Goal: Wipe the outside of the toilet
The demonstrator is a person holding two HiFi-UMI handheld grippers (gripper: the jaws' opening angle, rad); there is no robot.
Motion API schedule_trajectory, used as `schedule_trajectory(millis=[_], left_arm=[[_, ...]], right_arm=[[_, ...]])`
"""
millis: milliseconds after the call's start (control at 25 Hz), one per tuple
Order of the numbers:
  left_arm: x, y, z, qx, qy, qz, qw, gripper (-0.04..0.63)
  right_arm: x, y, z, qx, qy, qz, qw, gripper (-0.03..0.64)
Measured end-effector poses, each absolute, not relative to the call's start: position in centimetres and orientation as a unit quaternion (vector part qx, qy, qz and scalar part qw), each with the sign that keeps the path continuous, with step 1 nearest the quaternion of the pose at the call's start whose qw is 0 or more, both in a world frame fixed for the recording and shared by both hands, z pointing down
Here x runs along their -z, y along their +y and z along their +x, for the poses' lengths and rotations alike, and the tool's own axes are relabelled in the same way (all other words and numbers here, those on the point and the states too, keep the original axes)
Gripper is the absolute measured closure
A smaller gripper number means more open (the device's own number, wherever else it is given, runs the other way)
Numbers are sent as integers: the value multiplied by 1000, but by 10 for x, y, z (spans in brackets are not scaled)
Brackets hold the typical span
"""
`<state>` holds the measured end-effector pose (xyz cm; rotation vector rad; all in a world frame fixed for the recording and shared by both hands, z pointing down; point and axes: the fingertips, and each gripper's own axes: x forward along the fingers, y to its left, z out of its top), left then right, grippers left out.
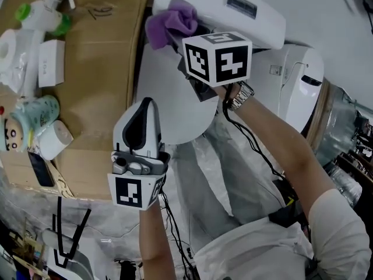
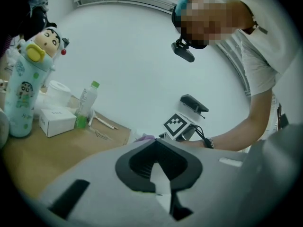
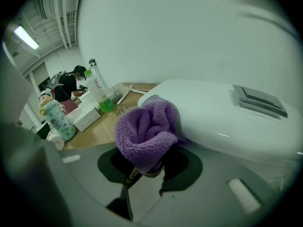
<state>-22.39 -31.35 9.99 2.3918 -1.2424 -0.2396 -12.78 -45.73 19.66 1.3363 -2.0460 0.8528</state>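
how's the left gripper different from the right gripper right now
Load: the right gripper has its jaws clamped on a purple cloth; the left gripper has its jaws together on nothing.
Place: the right gripper holds the cloth against the white toilet up by the tank; the left gripper sits nearer the person, over the closed lid, and does no wiping.
Shared: both are hand-held and carry a marker cube.
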Motion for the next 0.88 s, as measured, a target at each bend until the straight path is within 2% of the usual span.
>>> schedule_trajectory(millis=[520, 880], left_arm=[[-104, -288, -235, 83, -504, 834, 209, 591], [-100, -270, -155, 107, -522, 814, 229, 591]], right_arm=[[-197, -442, -164, -300, -801, 440, 275, 476], [-217, -382, -73, -353, -776, 436, 290, 476]])
